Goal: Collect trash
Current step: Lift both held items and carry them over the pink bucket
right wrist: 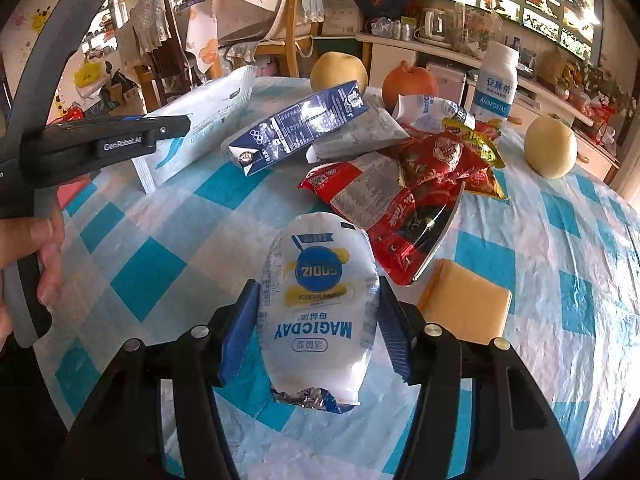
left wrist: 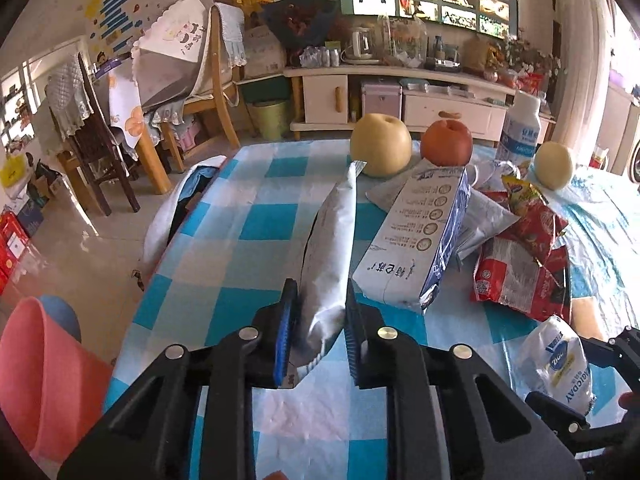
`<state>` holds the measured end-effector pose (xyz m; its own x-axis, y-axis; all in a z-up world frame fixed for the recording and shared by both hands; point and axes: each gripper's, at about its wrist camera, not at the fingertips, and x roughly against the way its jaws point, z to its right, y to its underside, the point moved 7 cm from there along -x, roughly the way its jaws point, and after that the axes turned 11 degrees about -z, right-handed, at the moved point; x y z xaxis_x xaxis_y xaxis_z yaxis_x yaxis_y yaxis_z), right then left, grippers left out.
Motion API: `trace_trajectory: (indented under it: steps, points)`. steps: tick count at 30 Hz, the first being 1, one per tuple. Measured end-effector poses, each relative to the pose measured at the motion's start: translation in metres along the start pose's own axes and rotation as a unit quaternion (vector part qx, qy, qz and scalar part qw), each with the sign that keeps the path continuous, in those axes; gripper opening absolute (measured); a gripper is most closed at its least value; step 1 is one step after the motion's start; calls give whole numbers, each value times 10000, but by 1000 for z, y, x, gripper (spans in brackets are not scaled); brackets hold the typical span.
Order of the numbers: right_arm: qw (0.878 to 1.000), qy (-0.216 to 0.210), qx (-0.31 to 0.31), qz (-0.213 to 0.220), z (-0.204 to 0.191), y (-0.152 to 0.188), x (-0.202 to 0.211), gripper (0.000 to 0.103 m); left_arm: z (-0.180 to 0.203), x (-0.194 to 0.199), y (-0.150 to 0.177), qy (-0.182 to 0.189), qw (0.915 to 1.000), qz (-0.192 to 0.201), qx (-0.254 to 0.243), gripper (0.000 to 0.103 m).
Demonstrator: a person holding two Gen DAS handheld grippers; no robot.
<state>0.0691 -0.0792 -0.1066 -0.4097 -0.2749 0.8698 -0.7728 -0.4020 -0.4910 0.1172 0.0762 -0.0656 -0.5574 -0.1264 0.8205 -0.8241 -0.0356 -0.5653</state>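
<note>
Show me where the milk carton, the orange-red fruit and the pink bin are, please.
milk carton (left wrist: 416,240), left wrist view, on its white printed side.
orange-red fruit (left wrist: 447,143), left wrist view, on the middle of its skin.
pink bin (left wrist: 44,380), left wrist view, on its outer wall.

Two pears (right wrist: 339,71) (right wrist: 550,151), one apple (right wrist: 409,84), one bottle (right wrist: 495,80), one carton (right wrist: 298,128).

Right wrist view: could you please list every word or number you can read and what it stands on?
"MAGICDAY": white pouch between the right tool's pads, printed upside down.
"GenRobot.AI": side of the left tool.
"AMBROSIAL", roughly: white bottle.
Small print on the blue carton and red wrappers: too small to read.
</note>
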Motion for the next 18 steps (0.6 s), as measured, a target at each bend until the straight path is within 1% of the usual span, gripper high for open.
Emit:
trace_trajectory:
  steps: [12,18]
  points:
    - [9999,-63,7,126,0,-3,6,59,-6,9,0,184,9998,75,71,17]
    - [9997,-86,-2,210,-2,-3,11,59,-9,22,-2,253,9993,255,107,17]
